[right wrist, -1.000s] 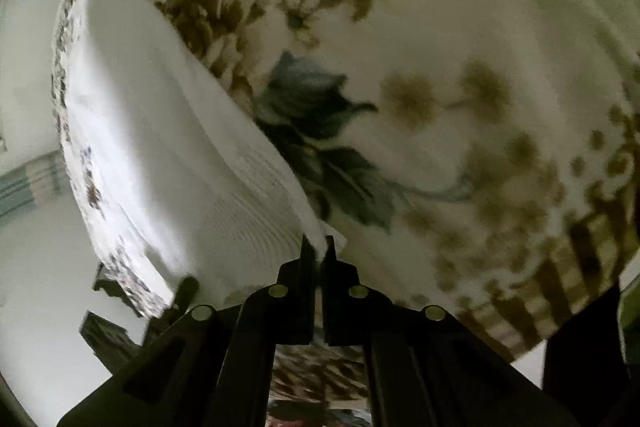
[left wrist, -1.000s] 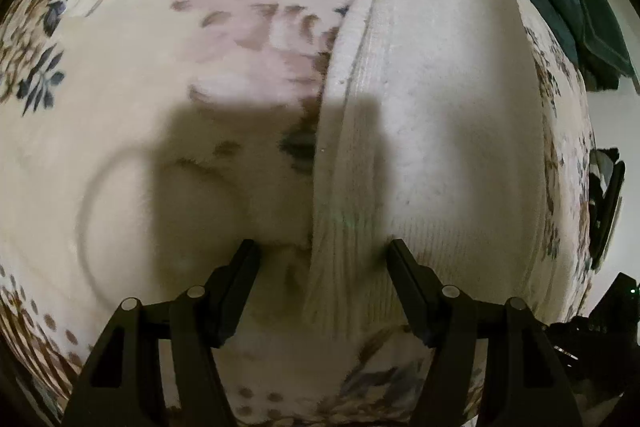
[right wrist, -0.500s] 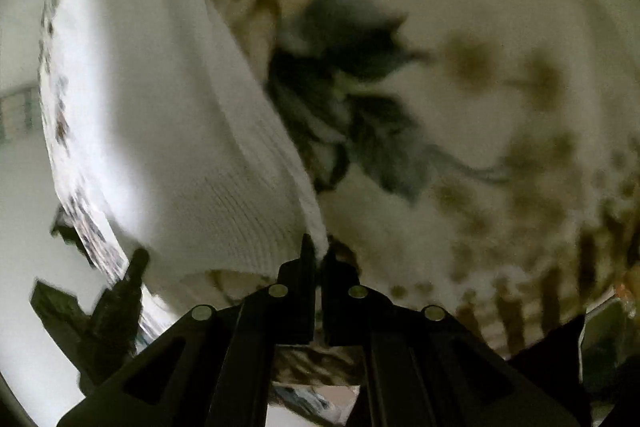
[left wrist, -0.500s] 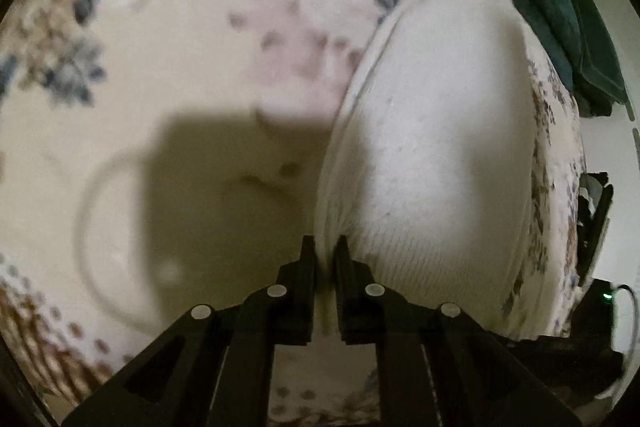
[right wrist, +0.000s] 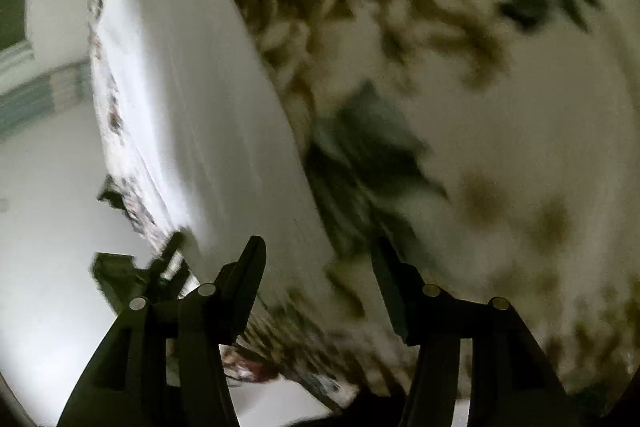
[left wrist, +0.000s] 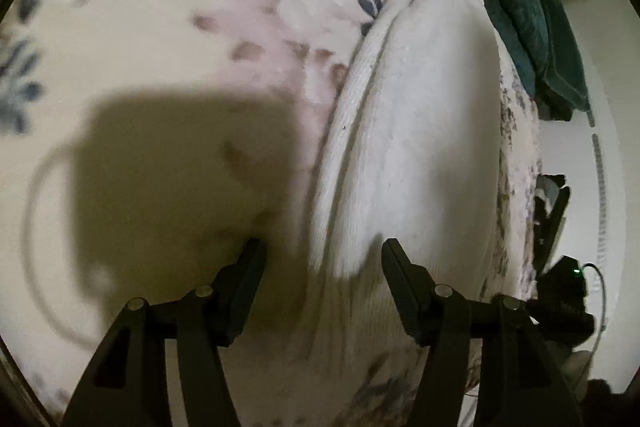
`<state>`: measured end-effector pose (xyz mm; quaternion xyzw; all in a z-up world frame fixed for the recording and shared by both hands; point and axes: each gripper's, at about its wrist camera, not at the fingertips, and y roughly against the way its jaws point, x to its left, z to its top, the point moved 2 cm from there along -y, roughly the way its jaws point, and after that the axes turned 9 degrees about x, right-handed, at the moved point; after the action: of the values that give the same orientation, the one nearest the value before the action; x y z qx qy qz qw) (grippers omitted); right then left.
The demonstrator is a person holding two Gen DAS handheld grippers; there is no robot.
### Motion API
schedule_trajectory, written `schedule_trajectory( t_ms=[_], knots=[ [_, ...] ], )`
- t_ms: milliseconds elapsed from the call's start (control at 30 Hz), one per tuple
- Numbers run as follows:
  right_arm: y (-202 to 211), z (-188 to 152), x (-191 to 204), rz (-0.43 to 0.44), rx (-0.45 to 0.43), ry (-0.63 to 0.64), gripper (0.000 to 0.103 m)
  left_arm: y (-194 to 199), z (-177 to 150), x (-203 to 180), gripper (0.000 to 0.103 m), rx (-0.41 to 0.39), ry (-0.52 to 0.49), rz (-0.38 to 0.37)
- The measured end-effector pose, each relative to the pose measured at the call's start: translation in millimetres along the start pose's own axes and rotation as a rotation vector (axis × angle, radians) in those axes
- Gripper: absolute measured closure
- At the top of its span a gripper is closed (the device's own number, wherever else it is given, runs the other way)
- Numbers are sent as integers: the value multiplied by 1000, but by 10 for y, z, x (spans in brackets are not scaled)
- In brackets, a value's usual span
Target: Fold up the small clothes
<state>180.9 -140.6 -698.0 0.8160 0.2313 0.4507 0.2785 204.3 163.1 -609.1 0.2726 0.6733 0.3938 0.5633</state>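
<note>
Left wrist view gives me the clearer read: my left claw (left wrist: 322, 259) stands wide, its two dark fingers straddling the near end of the white knitted garment (left wrist: 416, 131) without pinching it. I judge that spacing lets the folded edge lie flat on the bed instead of being dragged along. The garment runs from the lower middle of the frame up toward the upper right, lying as a long, narrow band with a ribbed strip along its left side and a seam-like groove beside it. It rests on the floral bedspread (left wrist: 168, 27), whose pale ground fills the left half of the frame under the shadow of the rig. At the upper right edge a dark green cloth (left wrist: 524, 15) is heaped past the far end of the garment, apart from it, so I take it to be waiting its turn or simply set aside.

Right wrist view is blurred, but my right claw (right wrist: 318, 263) is plainly wide too, holding nothing. The garment (right wrist: 192, 99) shows here as a bright white slab on the left of the frame, its long edge running diagonally down toward the claw's left finger, with the bedspread's (right wrist: 480, 147) large olive flowers and dark leaves to the right. I cannot tell whether that finger touches the cloth. With neither claw gripping, I judge one fold laid down, another perhaps due.
</note>
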Motion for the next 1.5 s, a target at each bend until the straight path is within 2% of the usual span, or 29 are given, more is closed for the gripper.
schedule_trajectory(
  t_ms=[67,133,200,267,300,333,367,500,633,700,767,800,833,967,1100,1167,1200,1233,1367,1433,1500],
  knots=[
    [-234,142,28,37,11,-5,44,-57,82,22,40,-1,-1,-44],
    [-424,224,94,131,21,2,43,-45,105,18,39,-6,-7,-70],
    [-533,241,205,187,12,17,45,-33,113,-37,40,-10,-27,-101],
    [-659,217,341,210,38,37,85,-36,103,-82,45,-8,-44,-120],
    [-680,198,374,216,40,29,85,-49,90,-115,57,-5,-53,-118],
    [-690,165,379,212,26,18,86,-70,72,-150,92,7,-63,-106],
    [-664,148,400,206,17,5,88,-92,45,-186,92,20,-66,-107],
    [-341,80,527,177,-54,-1,89,-11,-113,-369,92,-13,-43,-140],
    [-89,109,573,84,-66,42,89,-101,-306,-499,92,20,-38,-200],
    [-224,233,599,19,-20,61,84,-262,-294,-387,87,48,5,-202],
    [-364,351,589,-11,37,35,70,-364,-246,-266,80,80,37,-179],
    [-409,392,620,-18,48,34,70,-393,-224,-215,80,97,54,-190],
    [-424,415,641,-13,48,42,69,-390,-209,-195,76,106,61,-217],
    [-405,418,623,35,17,69,47,-379,-239,-282,55,137,-14,-243],
    [-526,467,472,88,52,55,44,-434,-229,-313,50,156,-20,-262],
    [-380,369,241,107,48,43,47,-421,-235,-353,57,138,-25,-262],
    [-377,356,267,119,35,37,57,-398,-235,-390,70,127,-36,-246],
    [-368,331,280,116,32,36,86,-412,-244,-407,92,134,-44,-237],
    [-267,213,437,141,25,25,86,-248,-235,-447,92,126,-48,-230],
    [-203,150,606,137,14,44,87,-142,-206,-576,92,109,-78,-168],
    [-140,108,756,129,11,66,87,-16,-174,-663,92,102,-80,-140]
  ],
)
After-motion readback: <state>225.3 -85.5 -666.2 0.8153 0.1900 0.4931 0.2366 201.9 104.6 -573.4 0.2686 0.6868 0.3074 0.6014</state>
